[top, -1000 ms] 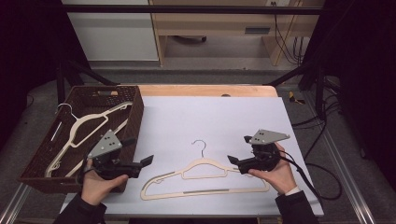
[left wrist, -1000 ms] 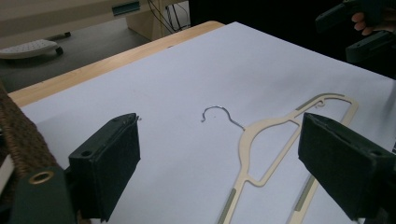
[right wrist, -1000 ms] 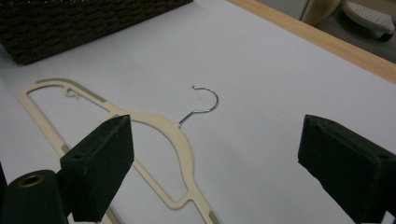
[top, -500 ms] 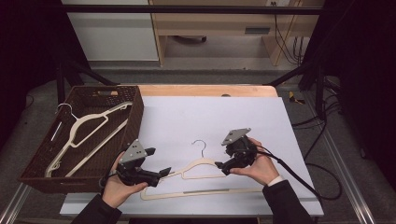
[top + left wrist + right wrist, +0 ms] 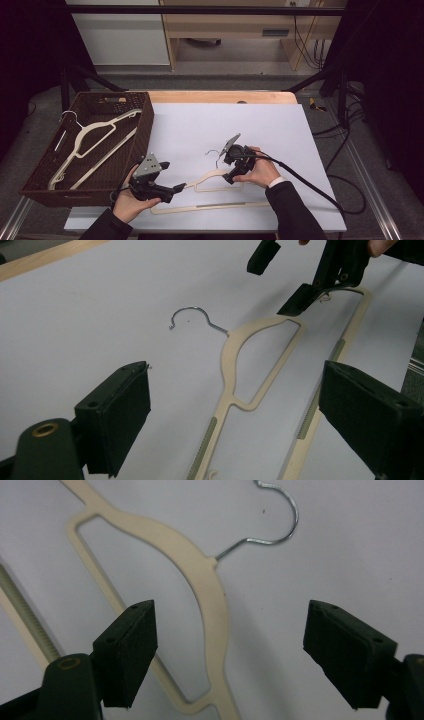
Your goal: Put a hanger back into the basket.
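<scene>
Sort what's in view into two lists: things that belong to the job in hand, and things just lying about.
Belongs to the job:
- cream plastic hanger with a metal hook, flat on the white table sheet
- left gripper, open at its shoulder end
- right gripper, jaws just closing, still open over its neck

Lying about:
- brown woven basket
- cream hanger inside it

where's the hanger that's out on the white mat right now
In the high view the cream hanger lies flat on the white mat, near its front edge, between the left gripper and the right gripper, right of the brown basket.
</scene>
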`<action>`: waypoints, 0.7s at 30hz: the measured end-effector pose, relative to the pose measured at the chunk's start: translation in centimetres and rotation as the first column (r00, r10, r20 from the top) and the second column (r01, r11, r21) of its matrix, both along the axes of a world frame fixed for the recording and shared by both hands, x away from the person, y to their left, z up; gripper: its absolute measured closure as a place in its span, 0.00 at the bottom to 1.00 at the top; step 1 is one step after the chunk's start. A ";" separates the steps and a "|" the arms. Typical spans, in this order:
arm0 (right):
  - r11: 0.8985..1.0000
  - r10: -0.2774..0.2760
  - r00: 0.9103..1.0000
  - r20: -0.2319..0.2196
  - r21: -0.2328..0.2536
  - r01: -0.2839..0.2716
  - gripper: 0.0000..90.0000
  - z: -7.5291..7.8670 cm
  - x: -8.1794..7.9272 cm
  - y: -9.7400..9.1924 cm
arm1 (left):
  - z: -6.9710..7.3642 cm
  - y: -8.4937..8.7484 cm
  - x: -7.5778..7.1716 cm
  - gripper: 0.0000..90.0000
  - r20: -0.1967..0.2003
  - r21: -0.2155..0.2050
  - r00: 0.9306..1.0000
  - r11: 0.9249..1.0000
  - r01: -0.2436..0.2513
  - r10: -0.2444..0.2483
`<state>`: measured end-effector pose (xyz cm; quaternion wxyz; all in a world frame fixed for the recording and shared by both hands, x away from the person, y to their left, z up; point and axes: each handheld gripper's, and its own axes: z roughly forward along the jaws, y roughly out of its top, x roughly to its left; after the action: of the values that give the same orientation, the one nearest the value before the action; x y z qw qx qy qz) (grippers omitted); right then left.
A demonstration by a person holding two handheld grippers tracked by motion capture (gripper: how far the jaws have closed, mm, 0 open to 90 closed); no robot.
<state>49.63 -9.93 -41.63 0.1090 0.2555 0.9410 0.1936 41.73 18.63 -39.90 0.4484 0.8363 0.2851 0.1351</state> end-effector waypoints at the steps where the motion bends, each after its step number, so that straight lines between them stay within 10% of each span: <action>1: 1.000 0.010 1.000 -0.004 -0.021 -0.010 0.25 -0.4 0.2 0.1 | 0.0 0.0 0.0 0.15 -0.002 -0.001 1.000 1.000 0.001 -0.001; 21: 0.994 0.058 0.989 -0.137 -0.080 -0.070 0.52 -3.2 2.8 1.1 | -0.4 0.1 0.2 0.15 -0.004 0.004 1.000 1.000 0.000 0.000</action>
<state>52.40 -8.82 -44.85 0.0498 0.2326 0.9612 0.1393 41.93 18.72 -40.31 0.4460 0.8376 0.2856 0.1340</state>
